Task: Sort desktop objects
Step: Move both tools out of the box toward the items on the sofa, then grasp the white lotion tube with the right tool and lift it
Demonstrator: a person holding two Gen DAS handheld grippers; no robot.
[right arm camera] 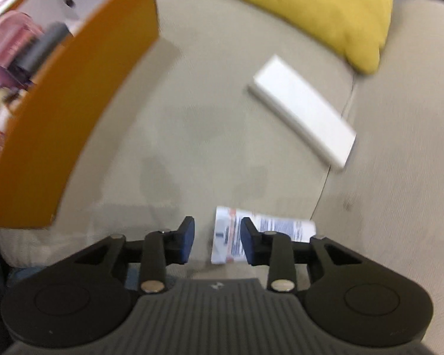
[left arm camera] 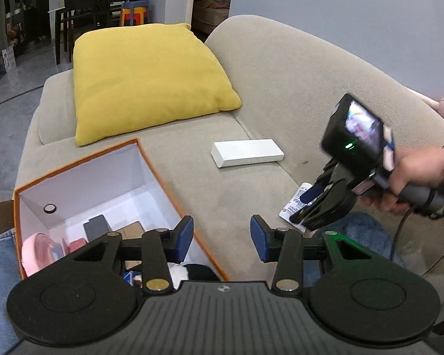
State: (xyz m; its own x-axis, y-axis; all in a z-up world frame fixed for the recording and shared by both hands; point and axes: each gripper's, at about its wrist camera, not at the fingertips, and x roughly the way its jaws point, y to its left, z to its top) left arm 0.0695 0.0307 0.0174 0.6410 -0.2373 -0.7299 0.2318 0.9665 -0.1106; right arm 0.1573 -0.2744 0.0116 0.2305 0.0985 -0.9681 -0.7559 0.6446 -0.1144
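Two tools (left arm camera: 221, 238) (right arm camera: 217, 241) unclenched, empty, right poised over what seems a printed packet (right arm camera: 262, 233), orange box (left arm camera: 151, 159) close for dropping.

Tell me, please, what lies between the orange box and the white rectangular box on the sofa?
Nothing: only bare sofa cushion separates the orange box from the white rectangular box, clearest in the right wrist view.

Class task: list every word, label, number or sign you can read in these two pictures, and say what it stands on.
No text can be read.
Packet: red and dark print lines, too blurred to read.
Left gripper: a small round emblem on its body, no letters.
Right gripper: a small mark on its body, blurred.
White box: blank.
Orange box: no print visible.
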